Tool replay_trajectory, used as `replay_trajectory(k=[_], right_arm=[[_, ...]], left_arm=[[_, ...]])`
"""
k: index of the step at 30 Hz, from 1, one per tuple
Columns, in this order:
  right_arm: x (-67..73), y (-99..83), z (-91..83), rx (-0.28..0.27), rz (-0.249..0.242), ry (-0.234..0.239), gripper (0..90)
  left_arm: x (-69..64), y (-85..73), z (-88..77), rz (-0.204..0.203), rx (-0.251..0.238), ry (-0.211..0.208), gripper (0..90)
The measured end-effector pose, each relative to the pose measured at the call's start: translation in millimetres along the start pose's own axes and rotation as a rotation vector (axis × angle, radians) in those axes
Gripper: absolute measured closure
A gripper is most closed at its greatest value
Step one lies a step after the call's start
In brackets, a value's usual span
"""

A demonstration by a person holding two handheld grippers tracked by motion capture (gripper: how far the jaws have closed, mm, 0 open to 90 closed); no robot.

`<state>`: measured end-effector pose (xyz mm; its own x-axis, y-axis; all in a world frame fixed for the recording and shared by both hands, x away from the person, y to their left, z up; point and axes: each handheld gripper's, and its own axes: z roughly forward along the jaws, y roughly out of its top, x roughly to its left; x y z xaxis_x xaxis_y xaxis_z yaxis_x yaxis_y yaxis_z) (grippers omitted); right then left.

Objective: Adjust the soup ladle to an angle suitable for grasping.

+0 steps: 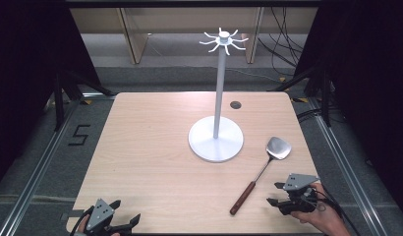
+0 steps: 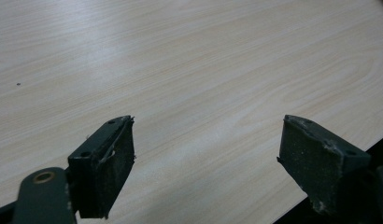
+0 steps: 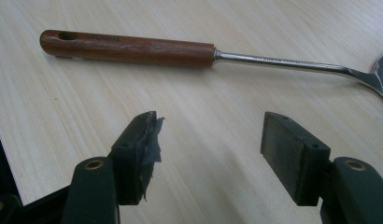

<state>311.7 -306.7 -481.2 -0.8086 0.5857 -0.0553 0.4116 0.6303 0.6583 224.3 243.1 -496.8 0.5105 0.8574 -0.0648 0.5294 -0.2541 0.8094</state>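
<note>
- Where the high view takes in the pale wood-grain table [image 1: 155,162], the left gripper [image 1: 125,216] sits at the near left edge, jaws spread wide, nothing between them.
- Left gripper view: left gripper [image 2: 206,154] hangs over bare tabletop [image 2: 189,60]; both black pads [image 2: 112,163] well apart, gripping nothing, touching nothing that can be seen. Table edge shows at lower right.
- Right gripper [image 1: 275,193] at the near right corner in the high view, held in a hand [image 1: 327,216]; jaws spread, empty, pointing left toward the spatula handle.
- Right gripper view: right gripper [image 3: 210,140] open above the table [image 3: 63,107]; the left pad [image 3: 143,149] has torn, frayed facing. Nothing pinched.
- One metal spatula with a reddish-brown wooden handle [image 1: 261,174] lies flat on the table, right of centre; blade end away from the person, handle end near the front edge, near the right gripper but apart from it.
- In the right gripper view the spatula [image 3: 129,47] lies crosswise beyond the jaws; a hole shows in the handle's end.
- One white metal stand with a round base, an upright pole and a crown of hooks [image 1: 217,132] stands at mid-table, just left of the spatula blade, not touching it.
- One small dark round hole cover [image 1: 235,104] in the tabletop behind the stand.
- Count: two grippers, one spatula, one stand.
</note>
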Motion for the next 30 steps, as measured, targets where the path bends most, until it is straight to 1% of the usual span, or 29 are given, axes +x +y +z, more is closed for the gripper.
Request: replay_trajectory(k=[1,2,3,4,6,7,8,9,10,11,13,14,15,16,17,18,19,20,21,22,23,24,25,26,27,28,29,30], right_arm=[[-0.5,0.1,0.7,-0.004,-0.018,-0.010,37.5],[0.2,0.9,0.7,0.000,-0.007,-0.010,37.5],[0.1,1.2,1.4,-0.004,-0.016,-0.013,37.5],[0.4,2.1,1.8,-0.004,-0.023,-0.009,37.5],[0.9,4.5,2.6,0.000,-0.035,-0.010,37.5],[3.0,5.7,3.0,0.008,-0.025,-0.003,37.4],[1.7,8.2,3.1,0.010,-0.042,-0.004,37.4],[1.7,8.2,3.1,0.010,-0.042,-0.004,37.4],[2.5,10.1,4.7,-0.001,-0.050,-0.006,37.2],[3.9,14.8,6.7,-0.001,-0.076,0.000,36.7],[5.7,19.9,8.9,0.001,-0.095,0.004,35.6],[6.7,22.6,10.1,0.003,-0.108,0.004,34.9],[8.4,25.5,10.9,0.007,-0.113,0.006,33.9],[9.2,28.5,12.3,0.001,-0.132,0.009,32.8],[11.0,31.7,13.4,0.006,-0.135,0.012,31.7],[12.7,34.7,15.6,0.006,-0.150,0.021,31.6],[14.2,38.0,17.4,0.011,-0.169,0.032,31.6],[16.2,41.4,19.3,0.014,-0.181,0.040,31.7],[16.9,45.4,22.1,0.011,-0.219,0.050,31.8],[19.1,49.1,24.3,0.019,-0.230,0.065,31.8],[21.8,52.3,26.2,0.032,-0.229,0.067,31.8],[23.2,55.4,28.5,0.039,-0.241,0.072,31.9],[23.6,58.9,32.0,0.043,-0.281,0.090,32.2],[24.0,61.6,35.0,0.049,-0.304,0.096,32.6],[24.6,63.5,37.4,0.063,-0.310,0.106,32.7],[25.3,65.3,39.7,0.073,-0.315,0.104,32.8],[25.3,66.7,41.9,0.077,-0.327,0.113,32.8],[25.8,67.6,43.6,0.086,-0.335,0.124,32.9]], left_arm=[[0.4,0.1,0.2,0.005,-0.002,-0.001,17.5],[-0.1,0.1,0.0,-0.002,-0.005,0.000,17.5],[-0.4,0.0,0.2,-0.011,-0.003,0.003,17.5],[-0.6,-0.1,0.3,-0.012,-0.003,0.002,17.5],[0.1,0.1,-0.2,0.005,0.002,-0.001,17.5],[0.5,0.3,-0.3,0.010,0.001,-0.002,17.4],[0.2,0.3,0.0,0.004,-0.004,-0.002,17.5],[0.2,0.3,0.0,0.004,-0.004,-0.002,17.5],[0.3,0.1,0.3,0.003,-0.002,-0.001,17.5],[0.3,0.0,0.3,0.004,0.000,0.000,17.5],[0.1,0.4,0.2,0.001,0.002,0.002,17.5],[-0.3,-0.1,1.0,-0.006,-0.007,0.000,17.5],[0.5,-0.3,0.4,0.000,0.003,0.002,17.5],[-0.2,-0.6,0.9,-0.017,-0.001,0.005,17.5],[-0.7,-0.5,1.1,-0.023,-0.008,0.005,17.5],[-0.6,-0.5,1.1,-0.023,-0.006,0.005,17.5],[-0.3,-0.6,0.9,-0.020,-0.004,0.006,17.5],[-0.5,-0.8,1.1,-0.025,-0.007,0.006,17.5],[-0.2,-0.8,0.9,-0.022,-0.008,0.007,17.5],[0.1,-0.6,0.2,-0.019,-0.006,0.012,17.5],[0.1,-0.4,0.0,-0.022,-0.004,0.012,17.5],[0.1,-0.7,0.1,-0.022,-0.005,0.012,17.5],[0.3,-0.6,-0.1,-0.019,-0.002,0.010,17.5],[0.2,-0.7,-0.4,-0.025,-0.002,0.014,17.5],[0.3,-0.5,-1.0,-0.020,-0.007,0.013,17.5],[1.0,-0.2,-1.1,-0.010,-0.009,0.011,17.5],[0.7,-0.6,-0.6,-0.022,-0.010,0.012,17.5],[0.5,-0.8,-1.0,-0.023,-0.008,0.013,17.5]])
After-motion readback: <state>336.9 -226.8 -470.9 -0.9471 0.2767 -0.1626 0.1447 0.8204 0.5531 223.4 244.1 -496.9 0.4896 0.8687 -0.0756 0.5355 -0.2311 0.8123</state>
